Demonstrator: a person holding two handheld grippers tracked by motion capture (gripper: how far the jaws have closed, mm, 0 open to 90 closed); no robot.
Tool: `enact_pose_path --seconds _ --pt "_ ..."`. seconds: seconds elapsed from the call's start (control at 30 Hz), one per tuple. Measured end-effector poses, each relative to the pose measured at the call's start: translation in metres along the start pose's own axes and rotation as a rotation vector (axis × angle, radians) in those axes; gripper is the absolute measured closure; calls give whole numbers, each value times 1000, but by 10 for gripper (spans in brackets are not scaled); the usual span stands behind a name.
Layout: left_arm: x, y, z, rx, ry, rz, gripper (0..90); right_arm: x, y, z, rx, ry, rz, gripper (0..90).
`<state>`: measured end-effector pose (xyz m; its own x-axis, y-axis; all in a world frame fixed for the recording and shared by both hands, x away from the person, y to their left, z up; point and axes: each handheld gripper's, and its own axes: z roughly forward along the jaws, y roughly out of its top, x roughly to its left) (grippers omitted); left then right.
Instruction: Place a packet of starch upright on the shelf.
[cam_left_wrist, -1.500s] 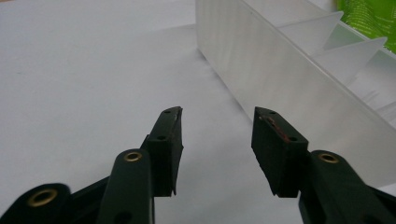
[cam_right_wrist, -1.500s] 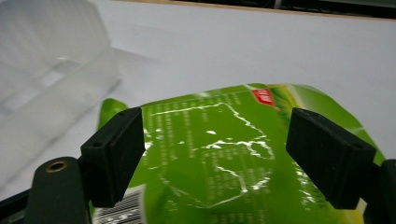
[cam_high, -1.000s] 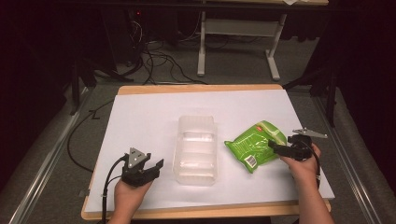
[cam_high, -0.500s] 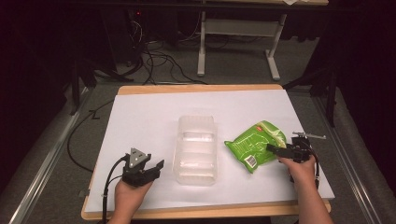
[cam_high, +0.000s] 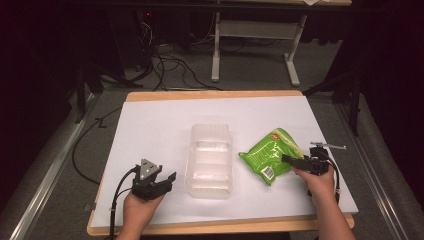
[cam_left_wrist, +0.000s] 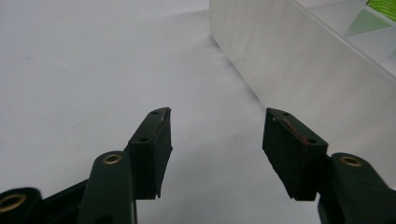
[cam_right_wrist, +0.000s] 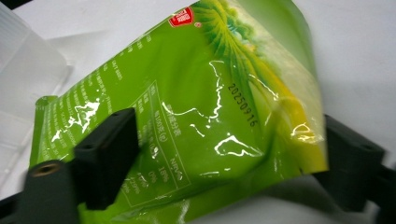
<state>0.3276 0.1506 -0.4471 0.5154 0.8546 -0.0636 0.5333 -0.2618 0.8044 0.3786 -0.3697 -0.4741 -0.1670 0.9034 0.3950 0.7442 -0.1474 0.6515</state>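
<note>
A green snack bag (cam_high: 267, 155) lies on the white table (cam_high: 150, 125), right of a clear plastic container (cam_high: 210, 160). My right gripper (cam_high: 289, 161) is at the bag's right edge, open. In the right gripper view the bag (cam_right_wrist: 201, 93) sits between the wide-apart jaws of that gripper (cam_right_wrist: 229, 135): one jaw lies over its printed face and the other is behind its far edge. My left gripper (cam_high: 170, 179) rests open near the front left of the table. Nothing is between its jaws (cam_left_wrist: 215, 126), and the container's wall (cam_left_wrist: 303, 60) rises just to their right.
The container is open-topped with ribbed sections and holds nothing I can see. Bare white table surface spreads left of and behind it. Beyond the table's far edge are cables on the floor and a desk frame (cam_high: 255, 45). The front wooden edge (cam_high: 220, 227) is close to both hands.
My right gripper has moved a little left and nearer, closing in over the bag's right edge. The left gripper, the container and the bag have stayed in place.
</note>
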Motion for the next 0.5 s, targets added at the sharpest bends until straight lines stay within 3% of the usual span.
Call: enact_pose_path --seconds 0.1,0.13,0.2,0.23,0.4,0.43,0.5 --pt "0 0 0 1 6 6 428 -1 -1 0 -6 12 5 353" --pt "0 0 0 2 6 7 429 -2 -1 0 -6 22 9 440" --pt "0 0 0 4 4 7 428 -2 -2 0 -7 32 15 477" --pt "-1 0 1 6 1 4 428 -4 -2 -1 -17 42 12 570" --pt "-1 -1 1 7 0 4 428 -4 -1 -6 -46 52 -2 699" --pt "-1 -1 2 8 -1 4 428 0 0 -7 -59 50 -37 746" --pt "-1 0 2 12 4 14 428 4 1 -9 -69 50 -57 778"
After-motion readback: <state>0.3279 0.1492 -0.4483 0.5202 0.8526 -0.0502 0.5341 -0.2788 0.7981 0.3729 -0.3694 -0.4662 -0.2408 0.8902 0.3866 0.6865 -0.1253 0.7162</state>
